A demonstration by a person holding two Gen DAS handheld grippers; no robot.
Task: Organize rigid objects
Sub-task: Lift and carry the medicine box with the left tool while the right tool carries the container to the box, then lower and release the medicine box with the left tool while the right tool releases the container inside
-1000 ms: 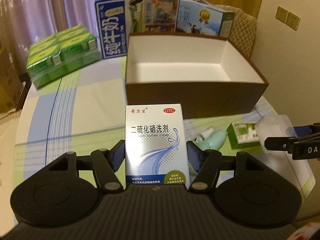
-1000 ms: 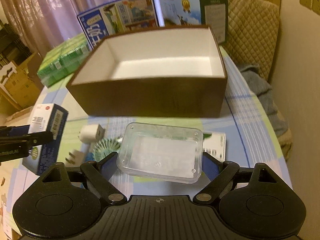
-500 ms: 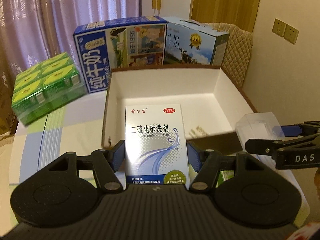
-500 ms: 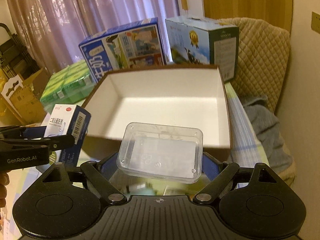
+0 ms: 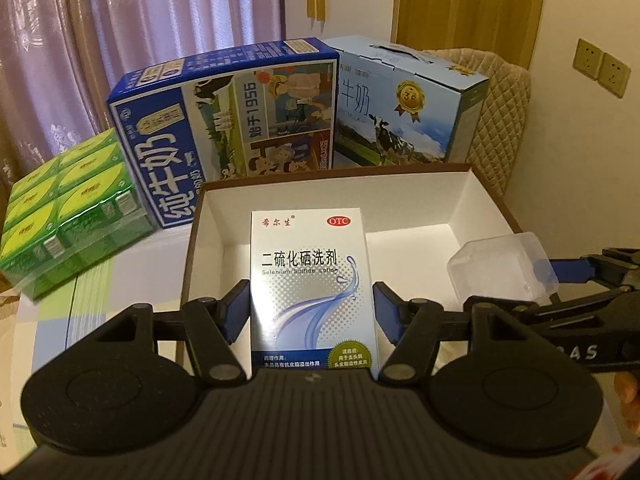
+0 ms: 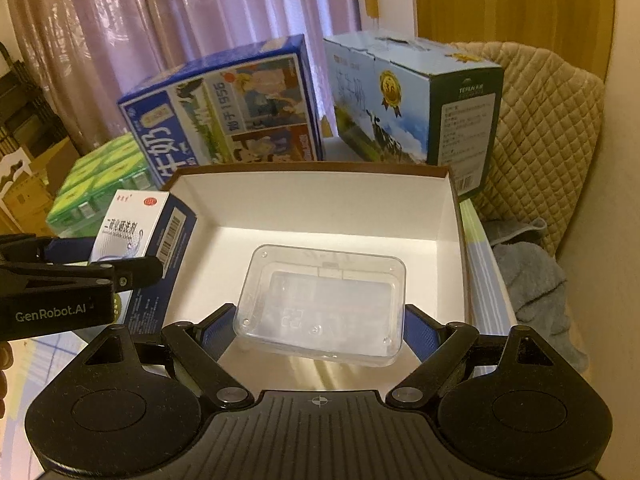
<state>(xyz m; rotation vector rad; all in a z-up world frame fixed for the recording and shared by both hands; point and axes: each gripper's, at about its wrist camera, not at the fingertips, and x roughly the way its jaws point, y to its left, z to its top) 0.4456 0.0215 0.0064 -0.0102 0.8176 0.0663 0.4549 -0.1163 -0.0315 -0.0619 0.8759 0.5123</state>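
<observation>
Both hand-held grippers moved up over the brown box [image 6: 452, 216]. Left hand-held gripper [image 5: 312, 308] pinches the lotion carton [image 5: 312, 292] upright; right hand-held gripper [image 6: 320, 320] clamps the clear case [image 6: 320, 304] flat, box floor directly below.

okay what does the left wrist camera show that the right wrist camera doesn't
Only the left wrist view shows the wall sockets and the printed front of the medicine box. Only the right wrist view shows the grey cloth beside the chair and the medicine box's barcode side. Both show the brown storage box, the clear plastic case and the milk cartons.
</observation>
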